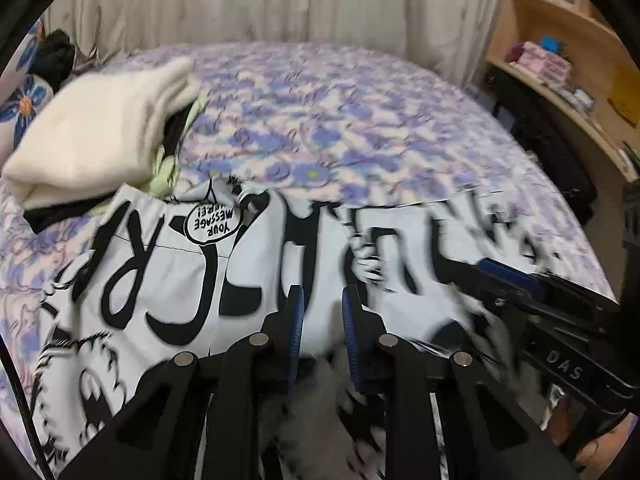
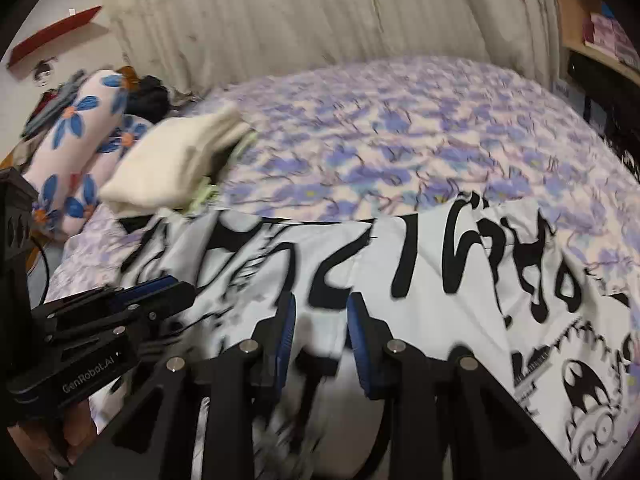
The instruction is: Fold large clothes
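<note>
A large white garment with black graffiti print [image 1: 192, 280] lies spread across the near side of the bed; it also shows in the right wrist view [image 2: 440, 280]. My left gripper [image 1: 323, 304] is open just above the cloth, its blue pads apart with fabric showing between them. My right gripper [image 2: 321, 312] is open the same way over the cloth. Each gripper shows in the other's view: the right one [image 1: 512, 280] at the right, the left one [image 2: 152, 296] at the left. Both views are blurred by motion.
The bed has a purple flowered sheet [image 1: 340, 120]. A folded cream garment [image 1: 100, 136] sits on a stack at the left, beside flowered pillows [image 2: 76, 148]. A pale curtain [image 2: 300, 20] hangs behind. Wooden shelves [image 1: 560, 48] stand at the right.
</note>
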The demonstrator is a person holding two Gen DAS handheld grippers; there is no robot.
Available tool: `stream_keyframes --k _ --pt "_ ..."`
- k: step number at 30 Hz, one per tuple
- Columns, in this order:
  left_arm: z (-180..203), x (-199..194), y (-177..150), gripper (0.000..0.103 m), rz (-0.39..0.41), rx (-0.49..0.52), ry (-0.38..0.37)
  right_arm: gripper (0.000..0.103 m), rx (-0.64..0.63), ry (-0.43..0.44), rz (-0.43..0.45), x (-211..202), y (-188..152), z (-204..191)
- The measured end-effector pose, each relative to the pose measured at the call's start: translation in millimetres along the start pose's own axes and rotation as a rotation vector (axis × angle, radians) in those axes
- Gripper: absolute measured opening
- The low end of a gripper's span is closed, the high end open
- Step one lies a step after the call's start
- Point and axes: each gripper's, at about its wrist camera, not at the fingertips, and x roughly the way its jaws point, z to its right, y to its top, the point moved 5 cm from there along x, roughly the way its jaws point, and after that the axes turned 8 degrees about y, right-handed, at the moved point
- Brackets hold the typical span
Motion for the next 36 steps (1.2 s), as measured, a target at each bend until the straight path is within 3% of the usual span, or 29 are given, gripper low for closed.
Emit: stream_keyframes --k 3,5,9,14,19,24,28,36 --pt "-22 38 -4 0.011 -0.102 -0.049 0.053 0.023 0.021 -0.104 -0.008 9 -4 30" --pt "-37 49 -11 0.009 -0.131 -0.073 0.07 0.023 0.052 -0.166 -0.012 5 -13 58" --pt "-47 46 -18 0.007 -0.114 -0.085 0.039 0.02 0.099 -0.138 -0.02 -6 -26 80" --pt "-41 17 -20 0.007 -0.068 -0.088 0.056 0.023 0.128 -0.094 0.003 -29 -24 68" --pt "-15 -30 -32 0.01 0.0 -0.048 -0.006 0.024 0.082 0.0 0.009 -42 -26 26" --pt "12 -41 -57 0.01 -0.038 -0.015 -0.07 0.024 0.01 0.03 -0.04 -33 -39 -8" --pt "23 -34 -90 0.013 -0.083 0.041 -0.032 0.03 -0.014 -0.009 -0.082 -26 -61 -11" --pt "10 -46 -117 0.013 -0.076 0.003 -0.027 0.042 -0.023 0.003 -0.092 -51 -101 -7"
